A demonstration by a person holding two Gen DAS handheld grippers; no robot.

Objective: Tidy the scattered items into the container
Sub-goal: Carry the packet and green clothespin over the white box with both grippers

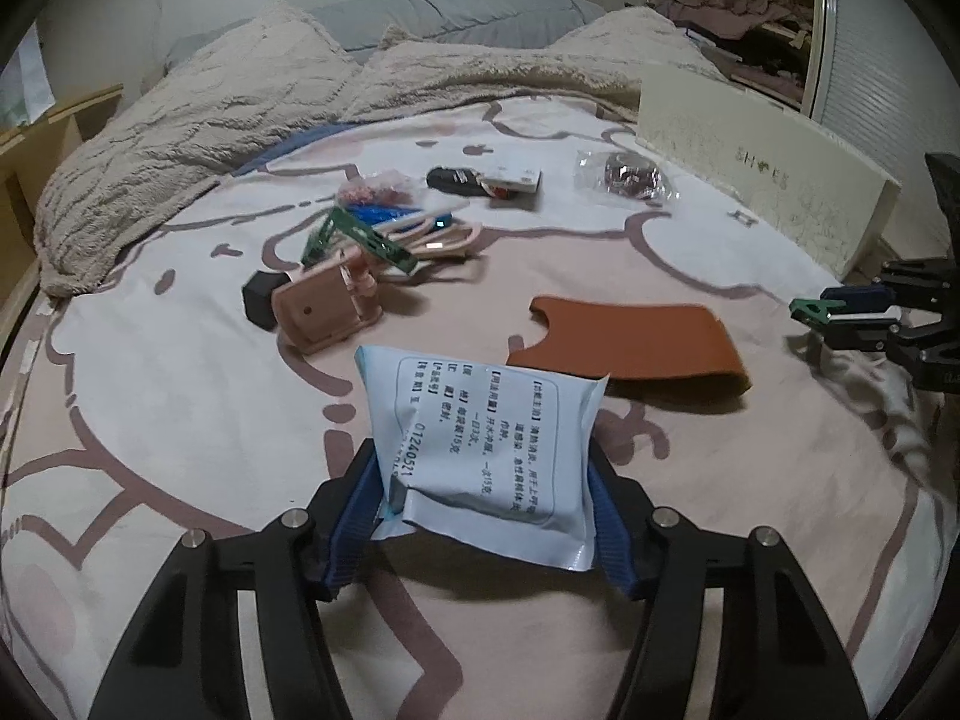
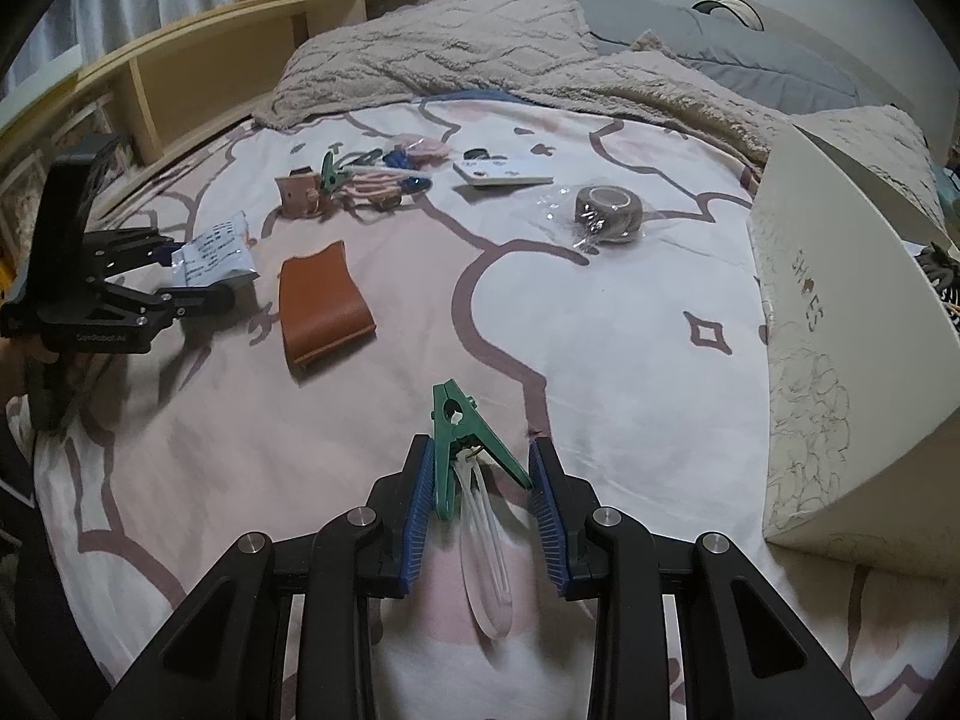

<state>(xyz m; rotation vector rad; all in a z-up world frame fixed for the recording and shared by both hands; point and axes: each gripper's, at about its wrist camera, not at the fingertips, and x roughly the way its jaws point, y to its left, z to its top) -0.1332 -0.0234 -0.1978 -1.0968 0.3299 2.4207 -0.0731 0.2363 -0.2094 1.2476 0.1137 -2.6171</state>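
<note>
My left gripper (image 1: 483, 474) is shut on a white printed sachet (image 1: 480, 438) and holds it above the bed. It also shows in the right wrist view (image 2: 198, 276) at the left. My right gripper (image 2: 480, 480) is shut on a green clothespin (image 2: 459, 438) with a clear loop hanging from it; it shows in the left wrist view (image 1: 840, 315) at the right edge. The cream shoe box (image 2: 840, 360) stands to the right. A brown leather sleeve (image 2: 324, 306), a wrapped tape roll (image 2: 606, 210), a white card box (image 2: 501, 174) and a pile of small items (image 1: 360, 252) lie on the sheet.
A beige fleece blanket (image 1: 210, 108) and grey pillows (image 1: 456, 12) lie at the bed's far end. A wooden shelf (image 2: 210, 60) runs along the left side. An open wardrobe (image 1: 750, 18) stands behind the box.
</note>
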